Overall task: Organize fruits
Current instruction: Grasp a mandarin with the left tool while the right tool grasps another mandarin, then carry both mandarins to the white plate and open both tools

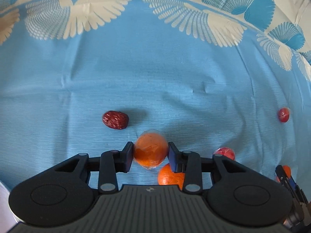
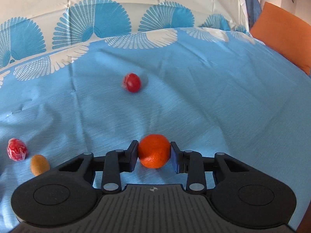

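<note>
My left gripper (image 1: pixel 151 151) is shut on a plastic-wrapped orange (image 1: pixel 150 148) held just above the blue cloth. A second orange (image 1: pixel 169 175) lies under its right finger. A dark red date (image 1: pixel 115 119) lies to the left, a wrapped red fruit (image 1: pixel 224 153) to the right, and a small red fruit (image 1: pixel 283 115) at the far right. My right gripper (image 2: pixel 154 151) is shut on a bare orange (image 2: pixel 154 151); it also shows at the left wrist view's right edge (image 1: pixel 284 172). In the right wrist view a red fruit (image 2: pixel 132 82) lies ahead, and a wrapped red fruit (image 2: pixel 16 149) and a tan oval fruit (image 2: pixel 39 164) lie at the left.
A blue and white patterned cloth (image 1: pixel 155 77) with soft wrinkles covers the whole surface. An orange cushion (image 2: pixel 283 36) stands beyond its far right edge in the right wrist view.
</note>
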`<state>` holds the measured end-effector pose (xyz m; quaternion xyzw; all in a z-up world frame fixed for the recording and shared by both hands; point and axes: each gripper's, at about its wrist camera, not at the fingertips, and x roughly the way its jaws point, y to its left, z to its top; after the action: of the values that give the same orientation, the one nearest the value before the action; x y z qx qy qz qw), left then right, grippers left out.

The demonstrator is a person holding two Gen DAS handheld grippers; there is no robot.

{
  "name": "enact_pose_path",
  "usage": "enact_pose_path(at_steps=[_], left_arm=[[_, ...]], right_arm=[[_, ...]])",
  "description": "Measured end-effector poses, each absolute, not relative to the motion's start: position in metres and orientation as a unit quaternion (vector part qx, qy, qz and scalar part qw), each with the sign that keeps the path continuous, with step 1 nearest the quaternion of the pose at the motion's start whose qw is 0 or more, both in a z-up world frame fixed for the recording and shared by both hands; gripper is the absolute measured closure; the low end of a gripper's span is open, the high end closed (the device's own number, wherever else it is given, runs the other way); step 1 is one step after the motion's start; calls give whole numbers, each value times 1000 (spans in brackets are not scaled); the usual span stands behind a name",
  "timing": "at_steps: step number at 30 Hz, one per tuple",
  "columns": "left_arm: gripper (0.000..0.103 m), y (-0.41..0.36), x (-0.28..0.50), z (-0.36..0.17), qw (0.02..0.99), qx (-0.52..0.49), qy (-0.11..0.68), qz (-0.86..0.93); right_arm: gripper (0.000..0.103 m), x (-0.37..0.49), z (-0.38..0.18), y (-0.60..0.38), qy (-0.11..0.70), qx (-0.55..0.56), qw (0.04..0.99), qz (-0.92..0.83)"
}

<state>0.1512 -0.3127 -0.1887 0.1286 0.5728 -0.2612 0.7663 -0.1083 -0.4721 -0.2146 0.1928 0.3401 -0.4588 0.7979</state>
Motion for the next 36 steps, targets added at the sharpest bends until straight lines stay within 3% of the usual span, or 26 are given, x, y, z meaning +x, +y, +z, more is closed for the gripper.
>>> enact_pose_path(at_steps=[7, 16, 26, 36], left_arm=[[62, -249, 115, -103, 798, 109, 513, -296], [62, -87, 33, -8, 839, 111, 475, -241], [62, 62, -35, 9, 849, 62, 483, -204], [62, 105, -59, 8, 863, 42, 462, -198]], right_arm=[[68, -137, -145, -445, 280, 206, 824, -447], [68, -175, -54, -316, 255, 211, 891, -311], [68, -184, -29, -161, 318, 203, 914, -150], [68, -177, -21, -87, 350, 120, 924, -97]])
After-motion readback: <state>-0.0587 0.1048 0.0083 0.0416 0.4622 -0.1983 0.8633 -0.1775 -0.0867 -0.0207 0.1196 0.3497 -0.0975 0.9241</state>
